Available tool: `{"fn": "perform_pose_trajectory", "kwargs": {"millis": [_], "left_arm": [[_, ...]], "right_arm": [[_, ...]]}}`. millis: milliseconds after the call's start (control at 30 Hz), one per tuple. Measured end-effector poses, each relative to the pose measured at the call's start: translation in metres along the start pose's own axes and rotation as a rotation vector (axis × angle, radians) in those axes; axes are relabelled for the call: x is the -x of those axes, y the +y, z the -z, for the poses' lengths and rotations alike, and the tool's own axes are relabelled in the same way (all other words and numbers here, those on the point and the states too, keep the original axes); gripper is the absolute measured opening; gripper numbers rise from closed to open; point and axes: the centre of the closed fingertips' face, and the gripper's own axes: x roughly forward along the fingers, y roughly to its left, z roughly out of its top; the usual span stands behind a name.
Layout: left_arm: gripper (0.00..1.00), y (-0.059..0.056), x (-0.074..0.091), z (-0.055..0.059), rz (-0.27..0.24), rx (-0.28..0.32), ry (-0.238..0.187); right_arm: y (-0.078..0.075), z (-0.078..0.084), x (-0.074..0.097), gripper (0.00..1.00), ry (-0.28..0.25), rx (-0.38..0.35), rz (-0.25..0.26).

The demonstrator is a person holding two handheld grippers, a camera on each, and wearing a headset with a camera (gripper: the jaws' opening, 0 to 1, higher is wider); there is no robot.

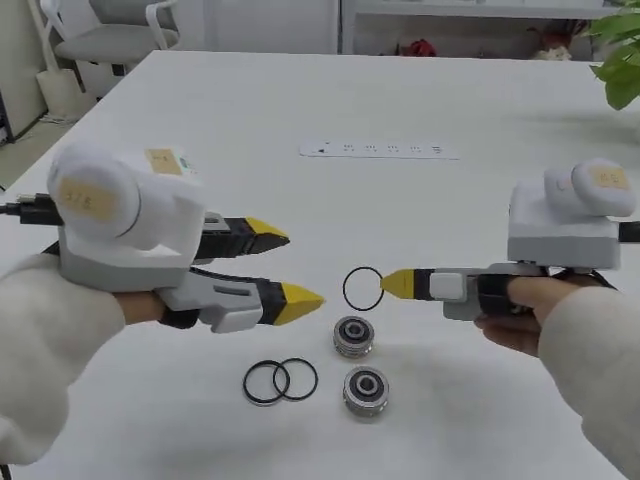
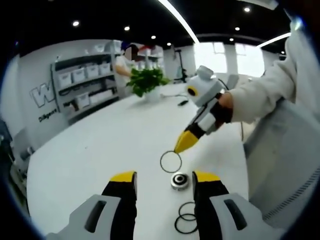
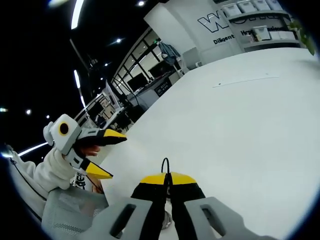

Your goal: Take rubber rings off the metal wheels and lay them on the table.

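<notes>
My right gripper is shut on a black rubber ring and holds it upright in the air above the white table. Its jaws pinch that ring edge-on in the right gripper view. Two metal wheels stand on the table just below. Two loose black rings lie overlapping to their left. My left gripper hovers open to the left of the held ring, with nothing between its yellow tips. In the left gripper view one wheel sits between its jaws, beyond the tips.
A white power strip lies further back on the table. A green plant stands at the far right edge and an office chair at the far left. A person stands by the shelves.
</notes>
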Motion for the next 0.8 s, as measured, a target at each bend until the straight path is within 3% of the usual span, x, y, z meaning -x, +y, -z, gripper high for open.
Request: {"fn": "perform_pose_trajectory", "kwargs": {"millis": [467, 800], "left_arm": [[0.48, 0.006, 0.022, 0.012, -0.049, 0.03, 0.009], [0.49, 0.002, 0.031, 0.019, -0.058, 0.054, 0.012]], "right_arm": [[0.01, 0.002, -0.003, 0.0, 0.017, 0.006, -0.029], [0.018, 0.004, -0.006, 0.0, 0.03, 0.012, -0.052]]}}
